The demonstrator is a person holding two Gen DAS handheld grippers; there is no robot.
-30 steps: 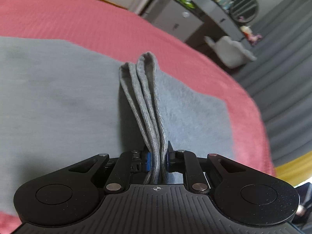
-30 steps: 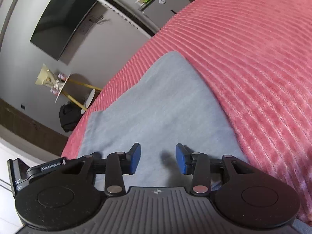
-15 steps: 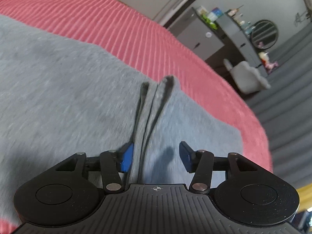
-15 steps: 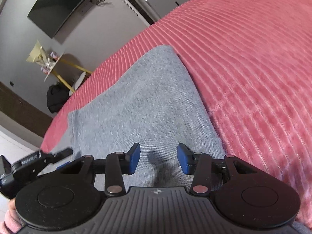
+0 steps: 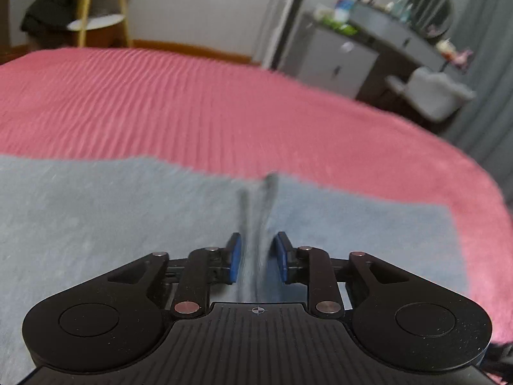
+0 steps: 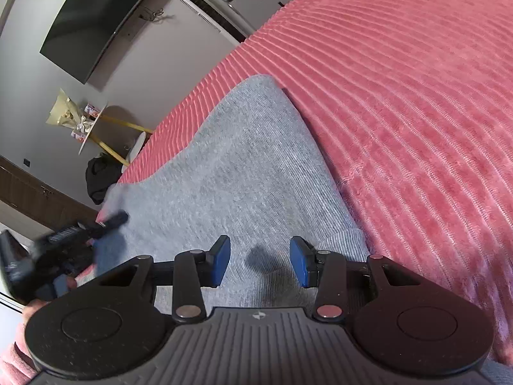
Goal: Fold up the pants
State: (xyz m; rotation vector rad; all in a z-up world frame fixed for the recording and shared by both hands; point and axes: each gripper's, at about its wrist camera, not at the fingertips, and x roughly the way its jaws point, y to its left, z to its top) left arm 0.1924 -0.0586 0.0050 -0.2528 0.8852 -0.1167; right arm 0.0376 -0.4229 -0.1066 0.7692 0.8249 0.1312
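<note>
Grey pants (image 5: 96,224) lie flat on a pink ribbed bedspread (image 5: 192,106). A raised ridge of bunched grey fabric (image 5: 256,211) runs between the blue pads of my left gripper (image 5: 256,256). Its jaws are closing, and a thin gap still shows on each side of the ridge. In the right wrist view my right gripper (image 6: 259,263) hovers open just over the pants (image 6: 240,166) near their edge, with nothing between its pads. The left gripper (image 6: 64,240) shows blurred at the left of that view, over the far end of the cloth.
The bedspread (image 6: 400,96) stretches wide to the right of the pants. Beyond the bed stand a grey dresser (image 5: 340,61) with bottles, a pale chair (image 5: 433,93), grey curtains (image 5: 487,80), a small yellow-legged table (image 6: 96,128) and a wall screen (image 6: 96,22).
The left gripper let go of the bunched fold, spread wide, then narrowed again as it drew back and tilted; the ridge sank lower. The right gripper hardly moved.
</note>
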